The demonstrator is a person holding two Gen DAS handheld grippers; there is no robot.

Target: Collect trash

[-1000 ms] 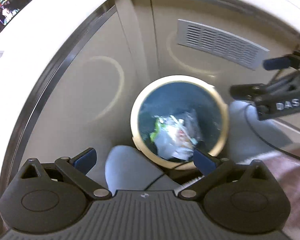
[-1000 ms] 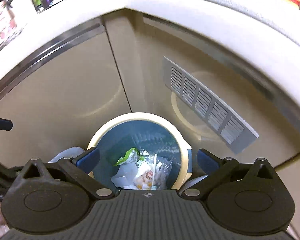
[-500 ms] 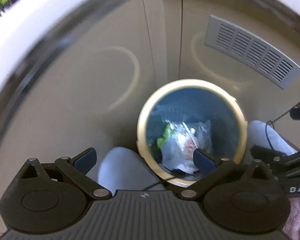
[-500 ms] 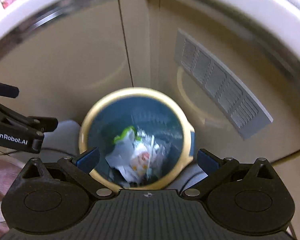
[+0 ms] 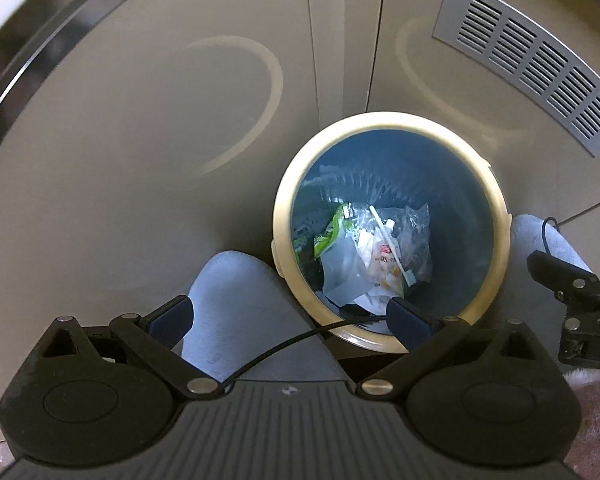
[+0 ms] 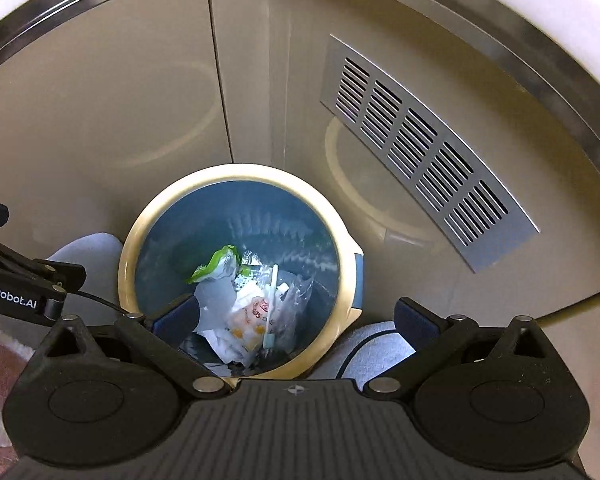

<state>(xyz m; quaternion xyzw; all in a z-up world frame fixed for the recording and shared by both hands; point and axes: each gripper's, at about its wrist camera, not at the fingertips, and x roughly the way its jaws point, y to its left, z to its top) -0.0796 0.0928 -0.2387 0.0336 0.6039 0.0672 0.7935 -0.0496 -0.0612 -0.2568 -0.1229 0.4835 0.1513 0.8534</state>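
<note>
Left gripper (image 5: 289,322) and right gripper (image 6: 296,316): fingers apart, holding nothing, both above the bin (image 6: 140,236). Trash (image 6: 252,304) lies inside the bin, which stands on the floor against beige cabinet doors (image 6: 100,100).

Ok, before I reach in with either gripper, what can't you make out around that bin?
- Trash bin floor, both views: covered by wrappers.
- Bin's near rim, both views: behind the gripper bodies.
- Pouch print: too small to read.
- Right gripper, left view: cut off by the frame edge.
- Person's legs: mostly behind the left gripper.
</note>
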